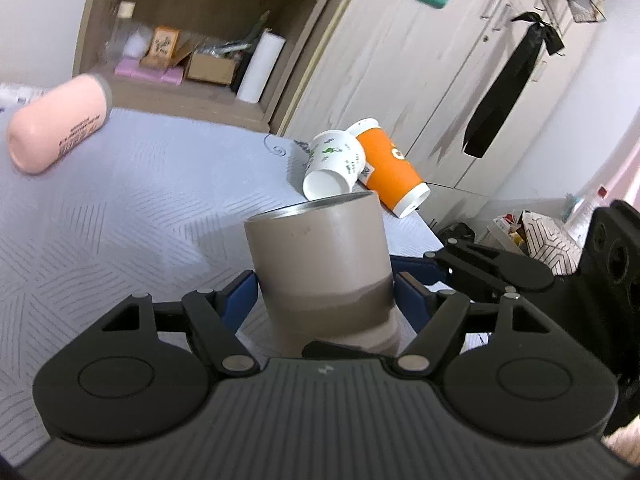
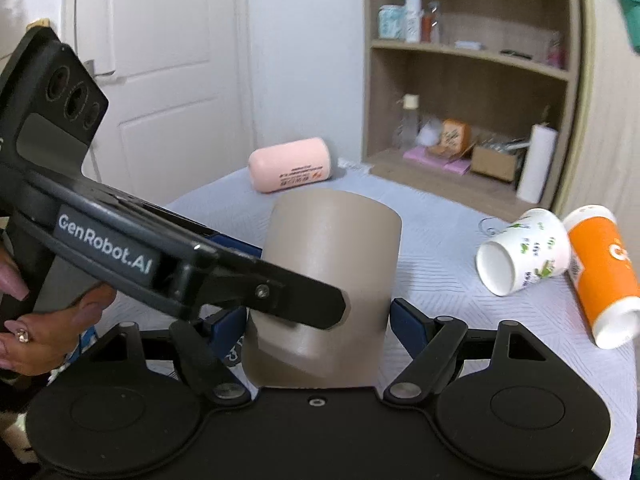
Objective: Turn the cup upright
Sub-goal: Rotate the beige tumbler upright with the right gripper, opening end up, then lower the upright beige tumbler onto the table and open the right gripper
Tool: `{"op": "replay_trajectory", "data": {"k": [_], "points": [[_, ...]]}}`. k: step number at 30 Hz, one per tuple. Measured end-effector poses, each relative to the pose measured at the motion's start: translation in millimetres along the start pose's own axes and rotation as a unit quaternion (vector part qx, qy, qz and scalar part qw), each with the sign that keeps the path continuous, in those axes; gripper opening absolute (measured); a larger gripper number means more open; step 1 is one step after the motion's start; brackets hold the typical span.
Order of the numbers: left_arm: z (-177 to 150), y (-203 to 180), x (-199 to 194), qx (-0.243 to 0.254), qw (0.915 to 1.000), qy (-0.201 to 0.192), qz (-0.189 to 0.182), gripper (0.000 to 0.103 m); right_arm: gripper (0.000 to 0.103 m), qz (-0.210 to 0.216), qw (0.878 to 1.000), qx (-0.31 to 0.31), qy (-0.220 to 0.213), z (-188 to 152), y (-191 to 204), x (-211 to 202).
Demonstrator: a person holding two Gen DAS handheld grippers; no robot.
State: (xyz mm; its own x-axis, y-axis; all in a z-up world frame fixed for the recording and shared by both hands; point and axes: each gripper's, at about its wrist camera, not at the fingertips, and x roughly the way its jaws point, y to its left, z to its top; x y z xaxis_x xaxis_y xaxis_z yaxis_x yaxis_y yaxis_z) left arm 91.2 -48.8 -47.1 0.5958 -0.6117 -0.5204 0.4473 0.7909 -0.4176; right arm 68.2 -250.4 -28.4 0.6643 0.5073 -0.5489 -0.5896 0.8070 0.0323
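Note:
A taupe metal cup (image 1: pixel 320 264) stands mouth up between both grippers, close to each camera; it also shows in the right wrist view (image 2: pixel 332 264). My left gripper (image 1: pixel 324 300) has its blue pads on the cup's lower sides and is shut on it. My right gripper (image 2: pixel 316 320) also has its pads against the cup's sides. The left gripper's body (image 2: pixel 120 248) crosses in front of the cup in the right wrist view. The cup's base is hidden.
A white printed paper cup (image 1: pixel 334 168) and an orange paper cup (image 1: pixel 390 168) lie on their sides on the pale blue mat (image 1: pixel 120 220), at its right edge. A pink tumbler (image 1: pixel 56 124) lies at the far left. Shelves and a wardrobe stand behind.

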Motion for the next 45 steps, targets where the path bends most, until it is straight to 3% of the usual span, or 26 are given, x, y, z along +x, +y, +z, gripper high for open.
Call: {"op": "replay_trajectory", "data": {"k": [12,30,35,45], "points": [[-9,-17,-10,0.059,0.9979,-0.024,0.011,0.073,0.083,-0.098,0.992,-0.061,-0.058,-24,36,-3],[35,-2,9,0.098,0.9917,-0.061,0.057,0.073,0.082,-0.114,0.99,-0.035,-0.078,11,17,44],[43,5,19,0.09,0.9927,-0.063,0.05,0.073,0.082,-0.166,0.98,-0.065,-0.091,14,22,58],[44,7,36,0.093,0.9929,-0.056,0.049,0.073,0.082,-0.144,0.987,-0.017,-0.076,12,3,65]]}}
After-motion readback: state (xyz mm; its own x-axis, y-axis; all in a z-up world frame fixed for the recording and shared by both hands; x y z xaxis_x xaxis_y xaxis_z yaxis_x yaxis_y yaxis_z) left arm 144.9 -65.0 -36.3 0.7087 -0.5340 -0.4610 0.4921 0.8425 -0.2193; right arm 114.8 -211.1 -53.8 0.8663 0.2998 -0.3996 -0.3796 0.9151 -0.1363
